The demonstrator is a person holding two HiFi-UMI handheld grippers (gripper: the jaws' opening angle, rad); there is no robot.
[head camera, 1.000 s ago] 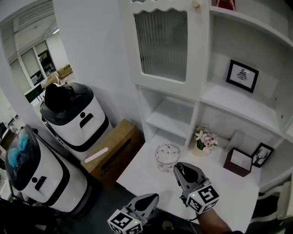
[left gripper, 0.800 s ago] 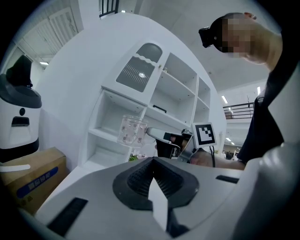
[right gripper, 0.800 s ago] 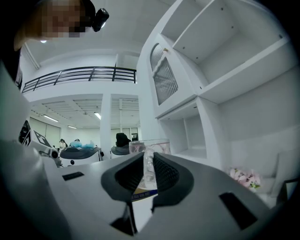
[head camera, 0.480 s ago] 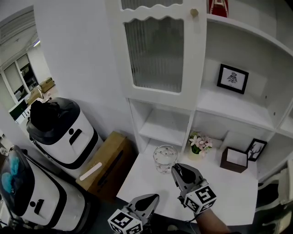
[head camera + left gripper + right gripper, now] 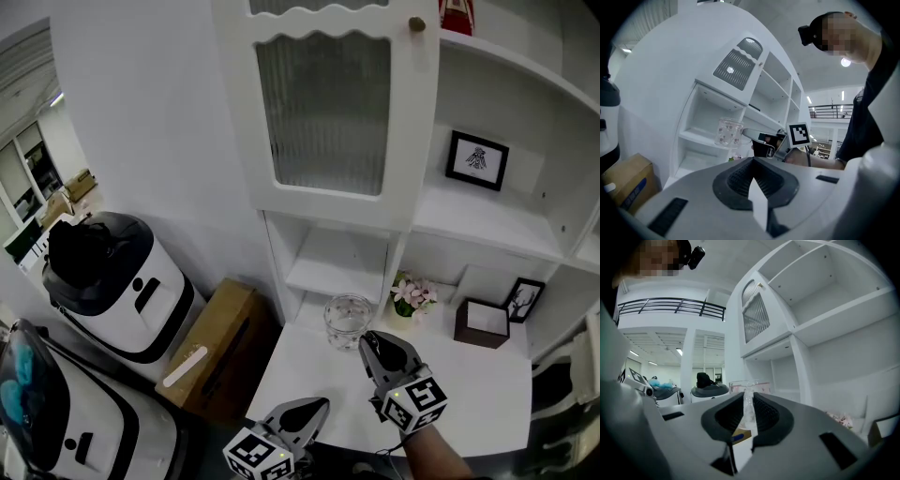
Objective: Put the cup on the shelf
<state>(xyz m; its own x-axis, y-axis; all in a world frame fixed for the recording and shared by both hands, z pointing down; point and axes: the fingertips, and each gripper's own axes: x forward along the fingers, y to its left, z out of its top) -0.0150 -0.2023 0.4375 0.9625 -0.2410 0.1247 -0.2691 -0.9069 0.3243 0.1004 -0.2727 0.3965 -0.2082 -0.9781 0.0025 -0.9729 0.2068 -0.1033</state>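
From above and in front of the white shelf unit [image 5: 478,220], the head view looks steeply down. Both gripper views sit low and close before it, tilted upward. All three share the cup [image 5: 347,322].

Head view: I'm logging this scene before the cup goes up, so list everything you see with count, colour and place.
cup: one, clear glass with pink print, gripped before the low left shelf
shelf unit: one, white, ahead
cabinet door: one, white, ribbed glass, upper left
framed pictures: two, black, middle shelf and lower right
flowers: one bunch, pink-white, right of cup
box: one, dark brown, right of flowers
cardboard box: one, tan, lower left
machines: two, white and black, lower left
left gripper: grey, shut, empty
right gripper: grey, shut on cup
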